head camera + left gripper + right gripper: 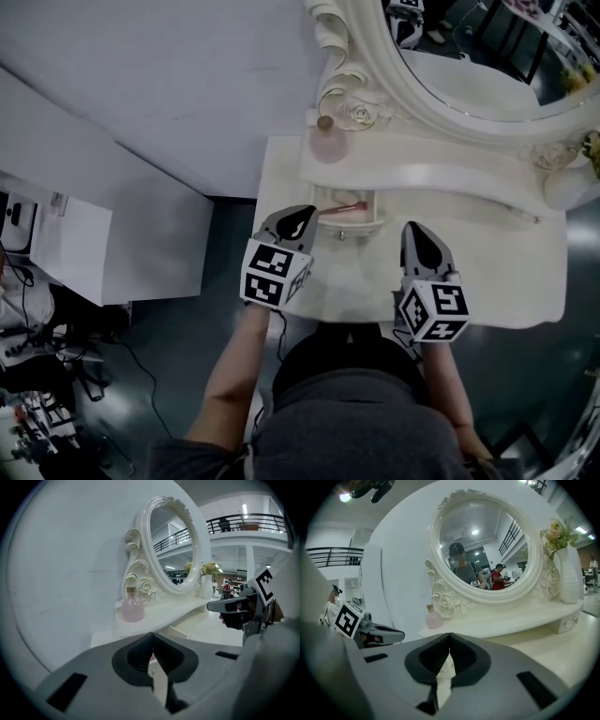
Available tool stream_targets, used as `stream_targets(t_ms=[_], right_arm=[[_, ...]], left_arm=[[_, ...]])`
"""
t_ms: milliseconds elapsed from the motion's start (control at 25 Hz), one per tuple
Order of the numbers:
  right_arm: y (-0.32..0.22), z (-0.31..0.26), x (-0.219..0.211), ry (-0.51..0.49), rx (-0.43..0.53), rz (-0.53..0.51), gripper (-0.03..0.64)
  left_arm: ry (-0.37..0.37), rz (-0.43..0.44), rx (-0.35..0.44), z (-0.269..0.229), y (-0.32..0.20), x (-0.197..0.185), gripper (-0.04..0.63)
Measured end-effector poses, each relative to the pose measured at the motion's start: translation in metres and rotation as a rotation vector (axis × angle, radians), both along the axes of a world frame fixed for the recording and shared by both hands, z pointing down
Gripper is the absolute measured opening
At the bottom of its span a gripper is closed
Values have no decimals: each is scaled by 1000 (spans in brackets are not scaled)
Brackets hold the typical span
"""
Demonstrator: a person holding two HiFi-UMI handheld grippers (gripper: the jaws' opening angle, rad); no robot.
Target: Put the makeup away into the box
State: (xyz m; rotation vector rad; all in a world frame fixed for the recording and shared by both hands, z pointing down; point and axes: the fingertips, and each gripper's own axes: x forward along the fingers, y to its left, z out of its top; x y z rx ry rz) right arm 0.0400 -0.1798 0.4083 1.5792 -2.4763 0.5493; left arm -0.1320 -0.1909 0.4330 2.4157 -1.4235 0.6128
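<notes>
A small open drawer-like box [372,223] sits under the shelf of the white dressing table [506,272]. A slim pink-red makeup item [345,202] lies inside it. My left gripper [305,215] hovers at the box's left front corner, its jaws shut with nothing between them [152,637]. My right gripper [415,231] is over the tabletop to the right of the box, also shut and empty [450,636]. A round pink bottle [328,142] with a cork top stands on the shelf's left end, also in the left gripper view [133,609] and the right gripper view [433,618].
An oval ornate mirror [478,56] rises behind the shelf. A white vase with flowers [567,578] stands at the shelf's right end. The table's left edge drops to a dark floor [187,309]; a white wall [141,84] lies beyond.
</notes>
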Motion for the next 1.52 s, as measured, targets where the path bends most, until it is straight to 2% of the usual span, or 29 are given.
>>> stream_targets(t_ms=[280,760,1080,1520], right_arm=[[-6,3,-8,5,-4,-49,5],[-13,-1,-16,10,2,-103,5],[-12,-4,-18,29,17,-133,3],[-9,-6,-18,32,23,-157,3]], left_arm=[[60,-116,12,2,4,-14,6],[116,-231,35,-1,10,-28,6],[137,-269,51,-3,14,-34,6],[156,-270,46,0,20,-33,6]])
